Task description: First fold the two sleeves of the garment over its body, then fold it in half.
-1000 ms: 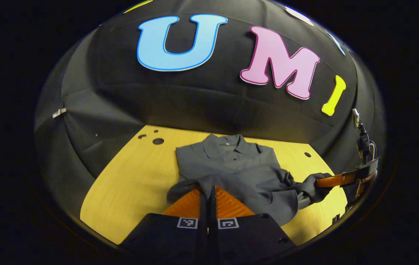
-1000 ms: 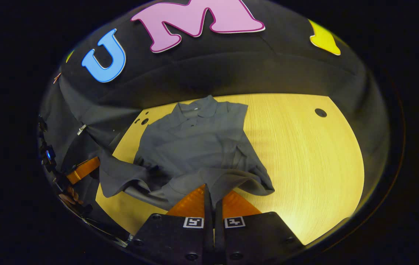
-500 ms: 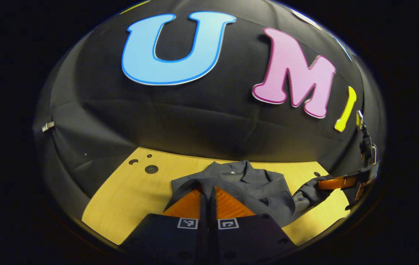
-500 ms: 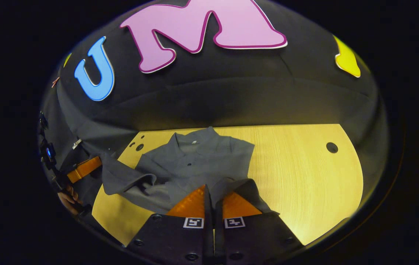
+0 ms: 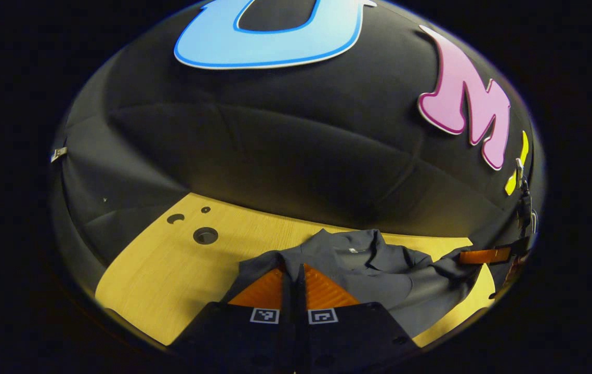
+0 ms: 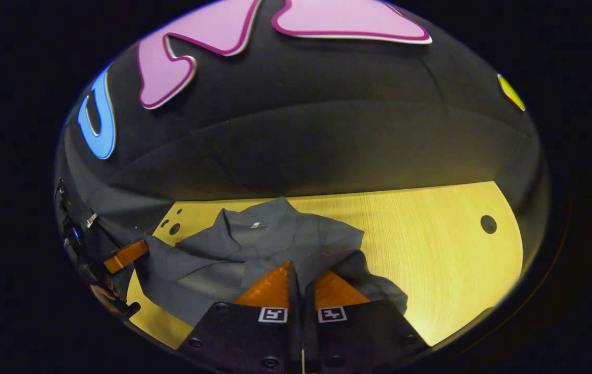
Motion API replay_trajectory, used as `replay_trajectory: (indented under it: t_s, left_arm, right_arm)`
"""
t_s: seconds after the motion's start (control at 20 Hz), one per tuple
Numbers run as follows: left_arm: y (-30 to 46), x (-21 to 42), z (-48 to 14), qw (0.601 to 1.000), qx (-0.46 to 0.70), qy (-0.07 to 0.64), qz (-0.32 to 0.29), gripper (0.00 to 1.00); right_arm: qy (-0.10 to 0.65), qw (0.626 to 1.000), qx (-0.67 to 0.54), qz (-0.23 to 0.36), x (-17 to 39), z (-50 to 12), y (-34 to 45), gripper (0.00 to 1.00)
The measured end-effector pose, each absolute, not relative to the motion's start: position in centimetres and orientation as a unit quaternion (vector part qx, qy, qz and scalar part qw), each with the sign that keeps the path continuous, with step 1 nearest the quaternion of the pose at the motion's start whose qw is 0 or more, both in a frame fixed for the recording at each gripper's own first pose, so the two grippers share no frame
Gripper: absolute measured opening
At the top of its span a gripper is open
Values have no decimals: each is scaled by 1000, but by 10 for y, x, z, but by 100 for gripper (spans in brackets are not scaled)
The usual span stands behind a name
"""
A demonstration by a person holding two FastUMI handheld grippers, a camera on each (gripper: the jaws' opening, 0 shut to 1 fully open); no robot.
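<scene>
our left gripper is pinched tight on the hem of the shirt, which lies on the table with its collar toward the wall. our right gripper is clamped on the hem too. we should carry both corners level to the collar, then let go together.

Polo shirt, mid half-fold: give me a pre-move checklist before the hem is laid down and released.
1. Left gripper clamped on polo shirt hem: ok.
2. Right gripper clamped on hem: ok.
3. Sleeves folded over the body: cannot tell, the lifted cloth hides them.
4. Collar lying on the table: ok.
5. Hem reaches the collar: not ok, it hangs short of it.
6. Hem corners level: cannot tell.
</scene>
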State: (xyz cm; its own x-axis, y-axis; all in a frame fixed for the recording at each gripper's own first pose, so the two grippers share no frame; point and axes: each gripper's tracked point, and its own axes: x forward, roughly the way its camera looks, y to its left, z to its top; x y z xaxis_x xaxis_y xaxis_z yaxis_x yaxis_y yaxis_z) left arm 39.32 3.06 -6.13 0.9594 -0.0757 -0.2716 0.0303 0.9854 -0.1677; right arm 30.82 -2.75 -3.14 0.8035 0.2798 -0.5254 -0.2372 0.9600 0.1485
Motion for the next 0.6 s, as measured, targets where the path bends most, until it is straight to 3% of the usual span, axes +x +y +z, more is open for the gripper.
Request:
replay_trajectory:
  t_s: [0.1,0.15,0.2,0.25,0.3,0.35,0.4,0.45,0.5,0.55,0.6]
  left_arm:
    - [29,393,-77,980,-93,174,-27,10]
    - [36,393,-84,979,-88,182,-17,12]
    - [39,390,-84,978,-85,188,-12,15]
    - [37,386,-81,979,-81,188,-12,19]
    - [36,382,-75,980,-71,183,-15,23]
    - [39,380,-67,983,-56,174,-12,31]
    - [44,376,-57,985,-42,164,-5,49]
    - [44,370,-46,987,-32,155,-1,68]
    - [46,363,-34,989,-24,144,3,86]
    - [47,354,-23,991,-17,133,4,90]
    - [47,344,-11,992,-10,123,4,95]
  right_arm:
    - [296,946,46,123,312,-43,-33,18]
    - [298,946,44,120,312,-44,-35,17]
    - [297,947,36,115,311,-43,-38,35]
    - [292,950,25,111,310,-42,-43,41]
    - [283,953,16,105,309,-38,-48,39]
    - [275,956,11,103,305,-29,-47,50]
    - [268,958,13,102,301,-23,-48,60]
    - [263,960,18,100,297,-18,-50,85]
    - [257,961,22,97,293,-13,-51,90]
    - [249,963,25,96,285,-3,-54,97]
    - [239,966,24,92,278,5,-56,98]
